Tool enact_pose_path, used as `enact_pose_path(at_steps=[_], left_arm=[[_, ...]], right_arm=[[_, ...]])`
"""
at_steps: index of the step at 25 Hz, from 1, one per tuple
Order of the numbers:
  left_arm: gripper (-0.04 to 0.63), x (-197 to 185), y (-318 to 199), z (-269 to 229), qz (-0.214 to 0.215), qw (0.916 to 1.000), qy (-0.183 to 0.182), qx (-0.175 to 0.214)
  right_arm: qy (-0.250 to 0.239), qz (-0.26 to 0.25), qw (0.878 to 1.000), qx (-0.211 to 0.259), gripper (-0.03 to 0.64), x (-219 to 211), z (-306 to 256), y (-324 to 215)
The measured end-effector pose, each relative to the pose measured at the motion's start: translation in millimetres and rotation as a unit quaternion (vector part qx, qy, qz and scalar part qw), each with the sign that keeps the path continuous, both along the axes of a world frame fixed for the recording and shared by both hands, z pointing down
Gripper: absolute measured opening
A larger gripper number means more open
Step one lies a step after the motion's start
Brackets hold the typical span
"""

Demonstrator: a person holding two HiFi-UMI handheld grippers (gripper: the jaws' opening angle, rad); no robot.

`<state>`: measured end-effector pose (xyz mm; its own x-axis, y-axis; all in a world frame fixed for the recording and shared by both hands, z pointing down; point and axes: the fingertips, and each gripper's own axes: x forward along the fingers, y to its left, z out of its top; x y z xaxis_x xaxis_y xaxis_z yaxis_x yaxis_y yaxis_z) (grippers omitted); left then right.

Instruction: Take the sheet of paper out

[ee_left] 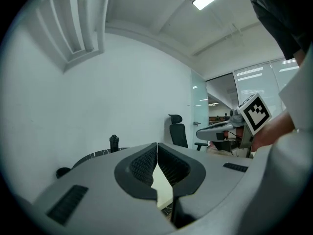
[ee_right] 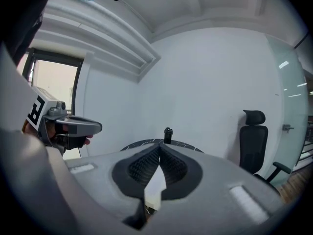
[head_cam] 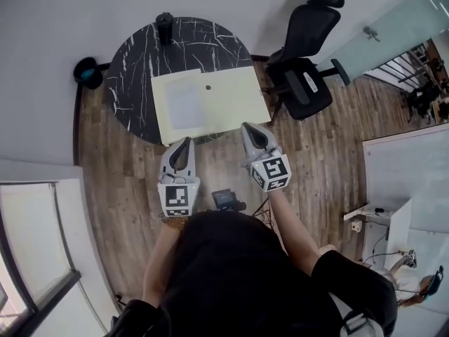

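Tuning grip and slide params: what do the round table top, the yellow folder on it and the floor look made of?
Table top: black stone or stone-look laminate with white veining; can't tell which.
Yellow folder: probably thin translucent plastic, since a paler sheet shows through it.
Floor: wood or wood-look planks, brown grain.
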<state>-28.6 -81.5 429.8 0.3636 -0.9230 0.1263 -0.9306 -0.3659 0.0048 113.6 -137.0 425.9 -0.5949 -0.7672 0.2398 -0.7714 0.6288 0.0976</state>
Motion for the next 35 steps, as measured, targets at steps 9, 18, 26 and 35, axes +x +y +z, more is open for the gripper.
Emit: enact_pose_path(at_steps=[9, 18, 26, 35], left_arm=[[0.009, -28, -42, 6, 0.017, 0.9993, 0.033, 0.004], [0.009, -39, -74, 17, 0.026, 0.9996, 0.003, -0.001], [0.009, -38, -110, 12, 0.032, 0.9991, -0.027, 0.000], [0.009, -28, -107, 34, 0.059, 0.9959, -0.065, -0.022]], right_arm=[[0.001, 0.058, 0.998, 0.010, -0.002, 2, -2, -55], [-0.003, 0.072, 0.997, -0.012, -0.002, 4, 17, -91], [0.003, -0.011, 0.999, -0.052, -0.002, -28, 67, -146], [0.047, -0.065, 0.991, -0.105, -0.002, -51, 139, -167]])
